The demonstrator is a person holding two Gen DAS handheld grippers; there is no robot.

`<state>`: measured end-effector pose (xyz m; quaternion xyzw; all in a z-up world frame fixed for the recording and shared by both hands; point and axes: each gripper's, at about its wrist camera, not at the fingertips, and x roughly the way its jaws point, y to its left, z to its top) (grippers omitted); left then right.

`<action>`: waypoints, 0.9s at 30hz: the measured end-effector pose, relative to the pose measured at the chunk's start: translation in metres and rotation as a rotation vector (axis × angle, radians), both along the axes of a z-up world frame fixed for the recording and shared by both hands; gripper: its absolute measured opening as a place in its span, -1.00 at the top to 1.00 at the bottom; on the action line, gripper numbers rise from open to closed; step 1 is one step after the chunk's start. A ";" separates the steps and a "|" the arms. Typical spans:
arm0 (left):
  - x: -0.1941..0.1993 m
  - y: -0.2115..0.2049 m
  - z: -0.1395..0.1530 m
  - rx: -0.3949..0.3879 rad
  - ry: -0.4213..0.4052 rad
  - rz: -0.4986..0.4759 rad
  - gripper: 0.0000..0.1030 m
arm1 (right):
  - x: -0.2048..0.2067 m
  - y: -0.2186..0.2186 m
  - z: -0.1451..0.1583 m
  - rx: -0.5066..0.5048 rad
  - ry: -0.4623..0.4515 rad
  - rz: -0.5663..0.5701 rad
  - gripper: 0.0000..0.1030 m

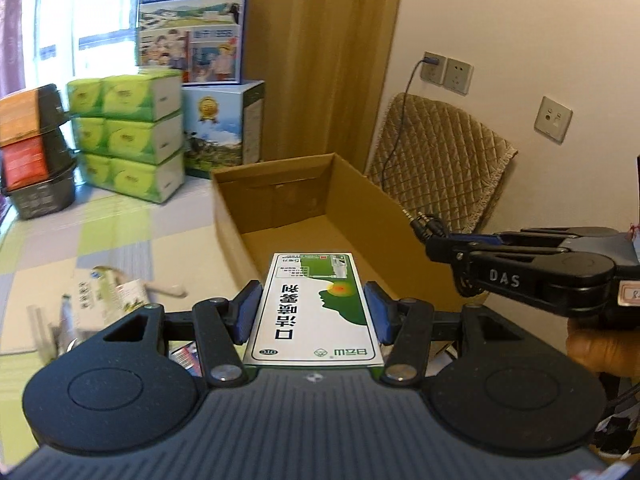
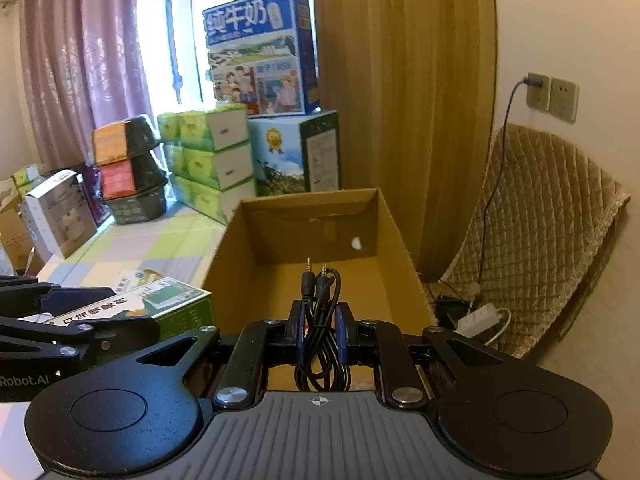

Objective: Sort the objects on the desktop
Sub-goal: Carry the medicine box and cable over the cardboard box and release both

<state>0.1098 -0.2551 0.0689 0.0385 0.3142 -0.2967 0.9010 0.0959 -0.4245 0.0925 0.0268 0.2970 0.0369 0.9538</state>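
My left gripper (image 1: 314, 312) is shut on a white and green medicine box (image 1: 314, 304), held flat over the near end of an open cardboard box (image 1: 280, 208). In the right wrist view the medicine box (image 2: 160, 300) shows at the left, clamped in the left gripper's black fingers. My right gripper (image 2: 320, 334) is shut on a coiled black audio cable (image 2: 320, 312), its two jack plugs pointing up over the cardboard box (image 2: 316, 236). The right gripper (image 1: 444, 248) also appears in the left wrist view, at the carton's right wall, with the plugs sticking out.
Small packets and a carton (image 1: 104, 292) lie on the checked tabletop (image 1: 120, 232) left of the box. Green tissue packs (image 1: 132, 132), milk cartons (image 1: 192, 20), and a dark basket (image 1: 40, 196) stand at the back. A quilted chair (image 2: 536, 232) and power strip (image 2: 480, 318) sit to the right.
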 end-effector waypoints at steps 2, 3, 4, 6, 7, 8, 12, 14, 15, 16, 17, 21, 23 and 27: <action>0.007 -0.009 -0.003 0.003 0.007 -0.014 0.03 | 0.004 -0.006 -0.003 0.004 0.006 -0.008 0.76; 0.010 -0.014 -0.005 0.006 0.009 -0.021 0.02 | 0.007 -0.009 -0.004 0.006 0.010 -0.012 0.76; 0.013 -0.017 -0.008 0.009 0.012 -0.026 0.02 | 0.009 -0.012 -0.006 0.009 0.014 -0.015 0.76; 0.017 -0.023 -0.012 0.012 0.018 -0.032 0.02 | 0.012 -0.016 -0.010 0.015 0.023 -0.024 0.76; 0.019 -0.025 -0.014 0.011 0.023 -0.033 0.02 | 0.014 -0.017 -0.012 0.018 0.027 -0.027 0.76; 0.021 -0.026 -0.016 0.009 0.028 -0.033 0.02 | 0.016 -0.019 -0.014 0.020 0.031 -0.030 0.76; 0.029 -0.032 -0.025 0.006 0.037 -0.039 0.03 | 0.022 -0.021 -0.020 0.022 0.045 -0.032 0.76; 0.031 -0.032 -0.027 0.005 0.035 -0.041 0.03 | 0.024 -0.022 -0.022 0.023 0.051 -0.033 0.76; 0.031 -0.031 -0.027 0.005 0.033 -0.036 0.03 | 0.024 -0.022 -0.023 0.025 0.053 -0.034 0.76; 0.032 -0.029 -0.026 0.002 0.031 -0.031 0.03 | 0.024 -0.022 -0.024 0.026 0.055 -0.033 0.76; 0.032 -0.025 -0.026 -0.004 0.034 -0.026 0.03 | 0.025 -0.022 -0.025 0.026 0.057 -0.033 0.76; 0.030 -0.009 -0.022 -0.023 0.039 0.002 0.01 | 0.028 -0.021 -0.028 0.036 0.066 -0.031 0.76; 0.027 -0.001 -0.020 -0.032 0.041 0.016 -0.01 | 0.029 -0.019 -0.029 0.042 0.071 -0.027 0.76; 0.023 0.015 -0.019 -0.047 0.051 0.043 -0.05 | 0.032 -0.014 -0.031 0.053 0.072 -0.024 0.76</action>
